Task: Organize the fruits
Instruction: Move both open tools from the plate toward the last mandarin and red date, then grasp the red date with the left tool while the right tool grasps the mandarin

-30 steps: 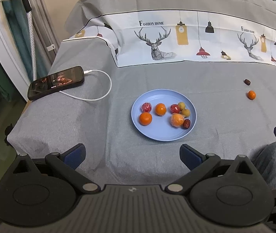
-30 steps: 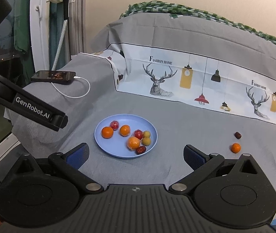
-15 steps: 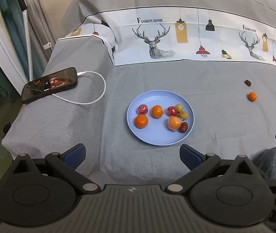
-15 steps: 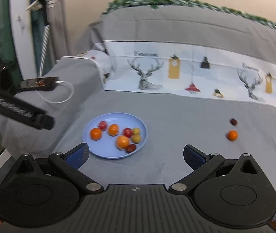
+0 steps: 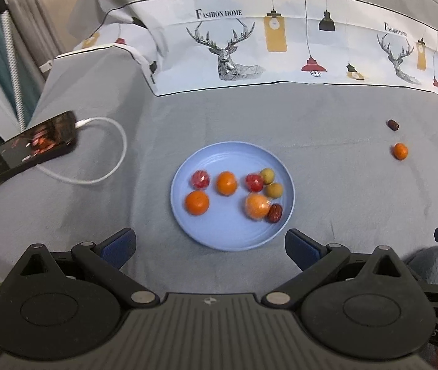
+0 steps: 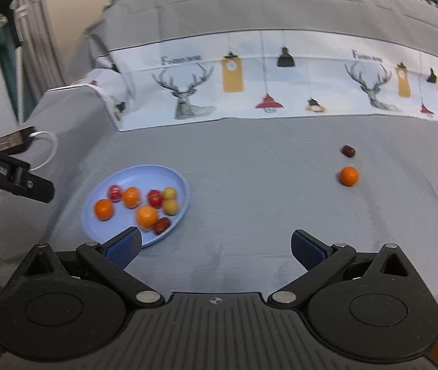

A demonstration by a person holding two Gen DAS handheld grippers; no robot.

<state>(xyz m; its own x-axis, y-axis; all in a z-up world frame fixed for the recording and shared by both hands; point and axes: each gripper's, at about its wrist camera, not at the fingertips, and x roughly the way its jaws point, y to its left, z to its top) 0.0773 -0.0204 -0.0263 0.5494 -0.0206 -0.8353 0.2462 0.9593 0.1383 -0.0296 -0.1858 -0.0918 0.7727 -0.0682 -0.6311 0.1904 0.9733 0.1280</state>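
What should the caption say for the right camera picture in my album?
Open right gripper over grey cloth, blue plate of fruit left, loose orange ahead.

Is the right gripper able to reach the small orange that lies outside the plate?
Probably yes. The right gripper is open and empty, and only bare grey cloth lies between it and the small orange; the dark date sits behind.

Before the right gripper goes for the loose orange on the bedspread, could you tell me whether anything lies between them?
Nothing visible does. The right gripper is open and empty, and only bare grey bedspread lies between it and the orange. The dark date sits just beyond the orange, apart from it.
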